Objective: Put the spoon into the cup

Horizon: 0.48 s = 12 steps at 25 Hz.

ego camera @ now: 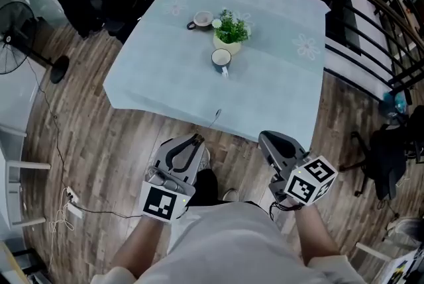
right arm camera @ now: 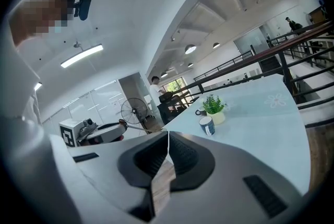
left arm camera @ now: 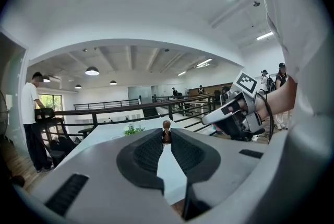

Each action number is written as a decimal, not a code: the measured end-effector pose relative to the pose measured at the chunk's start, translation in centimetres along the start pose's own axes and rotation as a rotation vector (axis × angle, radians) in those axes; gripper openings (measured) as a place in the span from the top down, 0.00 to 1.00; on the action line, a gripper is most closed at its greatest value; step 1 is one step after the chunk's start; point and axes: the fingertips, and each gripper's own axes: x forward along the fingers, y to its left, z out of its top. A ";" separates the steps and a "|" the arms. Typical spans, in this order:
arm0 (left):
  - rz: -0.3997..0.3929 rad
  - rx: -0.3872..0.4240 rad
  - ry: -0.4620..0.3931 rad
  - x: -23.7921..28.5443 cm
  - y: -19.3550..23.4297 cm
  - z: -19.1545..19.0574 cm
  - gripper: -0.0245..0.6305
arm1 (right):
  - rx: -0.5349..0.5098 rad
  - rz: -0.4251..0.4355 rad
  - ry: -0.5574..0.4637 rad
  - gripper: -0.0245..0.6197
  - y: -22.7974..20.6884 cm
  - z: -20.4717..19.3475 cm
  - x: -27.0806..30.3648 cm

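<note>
A blue cup (ego camera: 221,59) (right arm camera: 207,125) stands in the middle of the table (ego camera: 165,84), just in front of a small potted plant (ego camera: 230,30). My left gripper (ego camera: 197,139) (left arm camera: 166,134) hovers off the table's near edge, shut on a thin spoon (ego camera: 213,120) whose brown end (left arm camera: 166,126) sticks up between the jaw tips. The spoon reaches forward over the table's edge. My right gripper (ego camera: 264,137) (right arm camera: 167,137) is level with it on the right, jaws together and holding nothing. Each gripper shows in the other's view, the left gripper (right arm camera: 122,125) and the right gripper (left arm camera: 209,119).
A second, grey cup (ego camera: 201,19) sits left of the plant. A black railing (ego camera: 371,18) runs behind and to the right of the table. A standing fan (ego camera: 20,31) is at the left, and cables (ego camera: 66,200) lie on the wooden floor.
</note>
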 end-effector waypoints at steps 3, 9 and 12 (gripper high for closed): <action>-0.011 -0.005 0.009 1.9 2.4 -0.5 0.87 | 0.010 -0.008 0.010 0.92 -1.2 0.9 2.5; -0.039 -0.015 0.025 5.1 7.1 -1.5 0.87 | 0.031 -0.041 0.009 0.92 -3.8 2.8 7.2; -0.060 -0.016 0.035 6.8 9.8 -1.6 0.87 | 0.043 -0.058 0.012 0.93 -4.8 4.0 9.8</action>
